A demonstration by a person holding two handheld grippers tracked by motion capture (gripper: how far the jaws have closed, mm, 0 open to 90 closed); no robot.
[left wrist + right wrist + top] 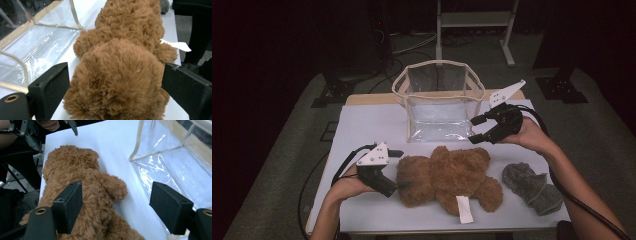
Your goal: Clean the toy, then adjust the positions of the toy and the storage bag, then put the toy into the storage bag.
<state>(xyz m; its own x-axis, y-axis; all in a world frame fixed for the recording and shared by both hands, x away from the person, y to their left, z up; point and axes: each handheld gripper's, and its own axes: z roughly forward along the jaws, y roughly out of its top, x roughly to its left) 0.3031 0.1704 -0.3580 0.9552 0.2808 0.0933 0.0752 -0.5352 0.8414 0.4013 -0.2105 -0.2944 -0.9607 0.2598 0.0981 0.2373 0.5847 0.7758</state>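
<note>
Left gripper (113, 82) astride teddy bear's (447, 175) head, right gripper (478, 131) open beside clear bag's (438, 102) rim.

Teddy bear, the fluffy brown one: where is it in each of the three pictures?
High view: teddy bear lies low in the middle, near the table's front edge.
Left gripper view: it sits in the centre, between the black jaws.
Right gripper view: left and lower middle.
Shared landmark: the clear bag beside it.

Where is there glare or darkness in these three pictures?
High view: dark surroundings, lit table. Left gripper view: white glare streaks on the clear bag, brown teddy bear sharp. Right gripper view: bright glints on that bag.
</note>
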